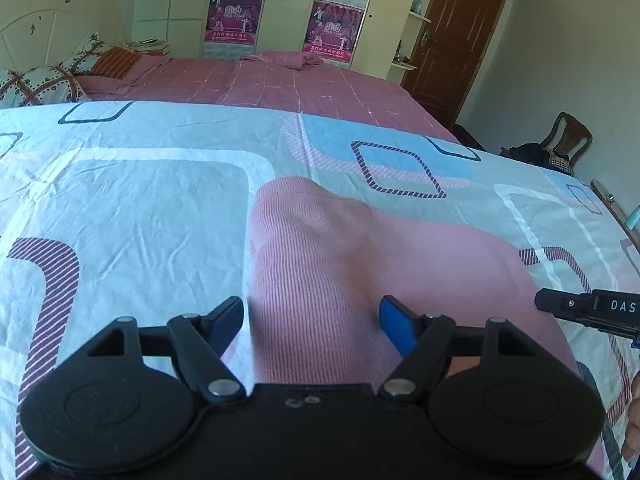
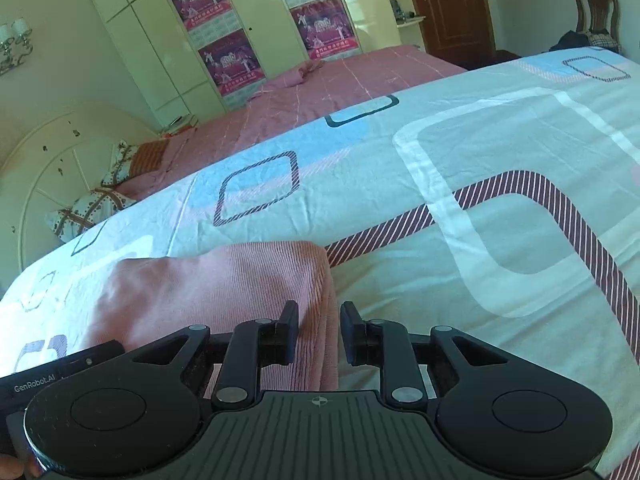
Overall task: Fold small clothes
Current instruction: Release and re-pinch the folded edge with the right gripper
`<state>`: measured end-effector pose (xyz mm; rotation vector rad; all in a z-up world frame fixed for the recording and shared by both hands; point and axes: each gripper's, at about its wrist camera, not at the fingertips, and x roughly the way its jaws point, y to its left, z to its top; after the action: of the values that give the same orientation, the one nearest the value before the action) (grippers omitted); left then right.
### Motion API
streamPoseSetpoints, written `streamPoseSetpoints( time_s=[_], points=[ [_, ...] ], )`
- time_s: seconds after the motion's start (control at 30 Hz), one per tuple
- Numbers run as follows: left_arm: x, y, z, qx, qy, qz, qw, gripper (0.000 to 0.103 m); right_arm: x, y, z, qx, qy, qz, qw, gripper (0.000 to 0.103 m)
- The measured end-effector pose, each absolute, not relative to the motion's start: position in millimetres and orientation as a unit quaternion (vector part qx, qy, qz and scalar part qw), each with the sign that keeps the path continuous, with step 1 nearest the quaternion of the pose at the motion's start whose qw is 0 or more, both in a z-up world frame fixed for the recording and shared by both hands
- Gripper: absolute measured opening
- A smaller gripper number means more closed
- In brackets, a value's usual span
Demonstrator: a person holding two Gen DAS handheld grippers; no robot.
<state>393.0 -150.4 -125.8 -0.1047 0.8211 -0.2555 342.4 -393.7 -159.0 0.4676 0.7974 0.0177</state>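
A pink ribbed garment point(image 1: 360, 264) lies folded on the patterned sheet point(image 1: 140, 200). My left gripper point(image 1: 312, 320) is open, its fingers wide apart over the garment's left near edge, empty. In the right wrist view the garment point(image 2: 224, 292) lies at lower left. My right gripper point(image 2: 319, 332) is open with a narrow gap, its fingers straddling the garment's right edge without pinching it. The right gripper's body point(image 1: 592, 312) shows at the right edge of the left wrist view. The left gripper's body point(image 2: 60, 372) shows at lower left in the right wrist view.
The sheet point(image 2: 480, 200) covers a surface in front of a bed with a pink cover point(image 1: 280, 84) and pillows point(image 1: 44, 80). Wardrobes with posters point(image 1: 236, 12), a brown door point(image 1: 456, 36) and a wooden chair with clothes point(image 1: 556, 148) stand behind.
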Motion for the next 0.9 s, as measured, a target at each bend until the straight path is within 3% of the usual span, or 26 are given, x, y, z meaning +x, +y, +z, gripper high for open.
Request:
streamPoseSetpoints(
  time_s=[0.27,0.73,0.9],
  points=[
    [364,-153,-115,-0.043,0.396,-0.141,0.906,0.074,319,-391,-155,0.217,0.388,0.014,0.895,0.034],
    [346,-149,-137,-0.043,0.414,-0.149,0.897,0.073,293,-373,-172,0.156,0.420,0.027,0.894,0.029],
    [345,-147,-134,-0.051,0.422,-0.144,0.893,0.073,291,-382,-174,0.203,0.421,0.025,0.884,0.029]
  ],
)
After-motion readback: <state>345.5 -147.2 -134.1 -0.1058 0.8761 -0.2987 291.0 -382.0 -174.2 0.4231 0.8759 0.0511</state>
